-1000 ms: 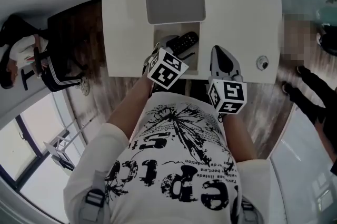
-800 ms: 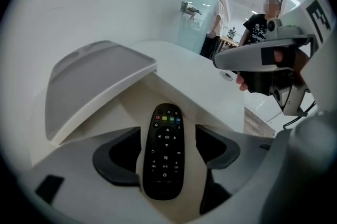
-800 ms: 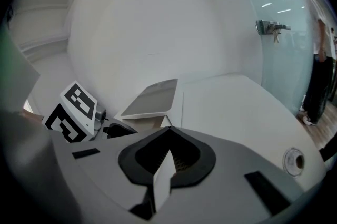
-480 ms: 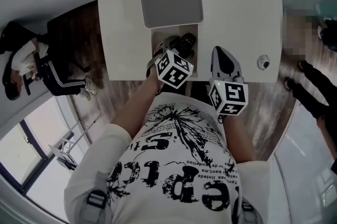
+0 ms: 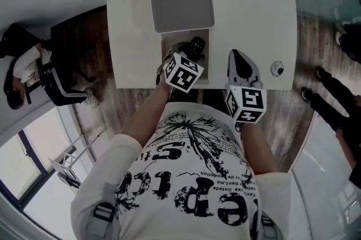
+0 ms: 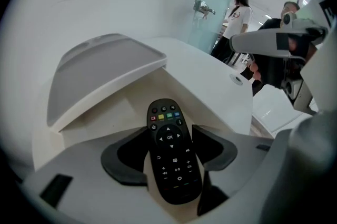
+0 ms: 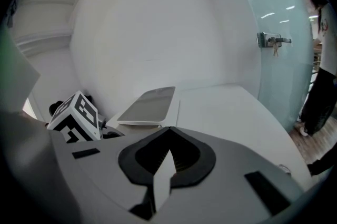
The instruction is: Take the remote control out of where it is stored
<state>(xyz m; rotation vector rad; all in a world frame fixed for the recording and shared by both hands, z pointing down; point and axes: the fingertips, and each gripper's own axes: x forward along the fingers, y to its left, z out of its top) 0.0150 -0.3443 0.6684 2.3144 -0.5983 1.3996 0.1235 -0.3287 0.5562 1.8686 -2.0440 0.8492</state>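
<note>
Left gripper (image 6: 171,162) jaws, apart, have just been closing astride the remote (image 6: 169,136); centre on its sides, clamp firmly, lift straight. Right gripper (image 7: 167,136) together, empty.

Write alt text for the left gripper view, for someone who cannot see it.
A black remote control lies in an open compartment of a white table, between the left gripper's two dark jaws, which have just been closing around it; whether they already press on it is unclear. The compartment's grey lid is raised above it. People stand at far right.
</note>
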